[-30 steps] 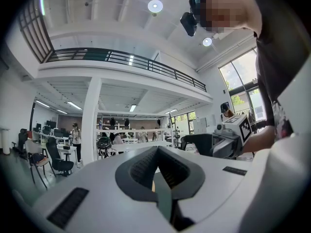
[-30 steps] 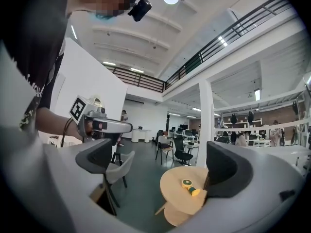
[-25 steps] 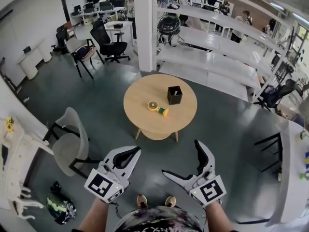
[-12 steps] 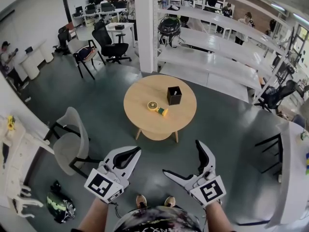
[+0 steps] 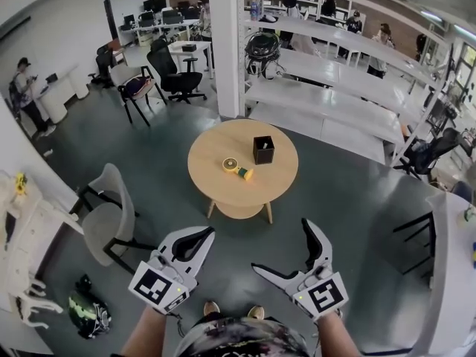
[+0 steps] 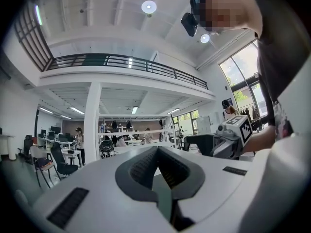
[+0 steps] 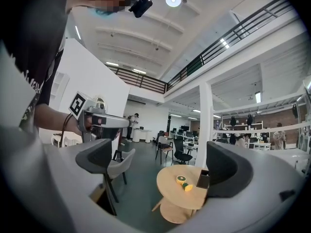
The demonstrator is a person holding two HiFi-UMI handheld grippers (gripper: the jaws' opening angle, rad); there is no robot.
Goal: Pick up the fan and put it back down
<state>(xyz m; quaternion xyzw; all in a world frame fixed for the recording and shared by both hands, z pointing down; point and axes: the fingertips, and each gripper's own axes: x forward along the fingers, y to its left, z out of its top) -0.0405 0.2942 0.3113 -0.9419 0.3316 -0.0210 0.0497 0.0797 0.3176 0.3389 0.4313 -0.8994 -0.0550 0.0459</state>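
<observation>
The small yellow-and-green fan point(image 5: 236, 168) lies flat on a round wooden table point(image 5: 216, 181), a couple of steps ahead of me on the floor. Both grippers hang low in the head view, far short of the table. My left gripper point(image 5: 195, 234) is shut with nothing between its jaws; in the left gripper view the dark pads point(image 6: 146, 166) meet. My right gripper point(image 5: 286, 251) is open and empty. In the right gripper view the fan point(image 7: 184, 182) and the table point(image 7: 170, 191) show in the distance between the spread pads point(image 7: 99, 161).
A black box point(image 5: 263, 149) stands on the table just right of the fan. A grey chair point(image 5: 108, 222) is at the left, a bag point(image 5: 88, 314) on the floor below it. A white pillar point(image 5: 224, 43) and long white benches point(image 5: 335, 73) stand behind the table. A person point(image 5: 26, 95) is far left.
Both grippers keep the same pose, the left shut and the right open. The head view has shifted slightly, and a person has come into sight at the far left.
</observation>
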